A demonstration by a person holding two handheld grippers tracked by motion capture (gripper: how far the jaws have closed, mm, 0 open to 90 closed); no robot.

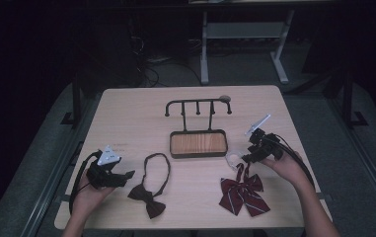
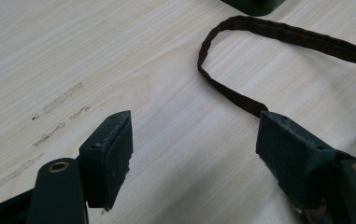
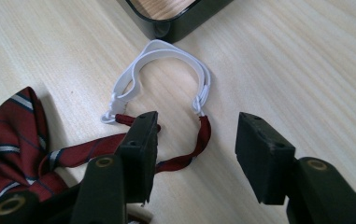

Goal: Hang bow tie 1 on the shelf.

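A dark brown bow tie (image 1: 148,196) lies near the table's front, its strap (image 2: 283,33) looped toward the rack. My left gripper (image 1: 125,176) rests just left of it, open (image 2: 194,135), bare wood between the jaws and the strap passing under the right one. A red striped bow tie (image 1: 242,193) lies at the front right, with a white elastic loop (image 3: 166,51) on its red strap (image 3: 185,159). My right gripper (image 1: 247,156) is low over that strap, open (image 3: 199,135); the strap's end lies between the jaws, untouched by the pads.
A black rack with a row of hooks (image 1: 198,103) rises from a wood-lined tray base (image 1: 198,154) at the table's middle. Its corner (image 3: 185,23) sits just beyond the white elastic. Desk legs and cables stand on the floor behind the table.
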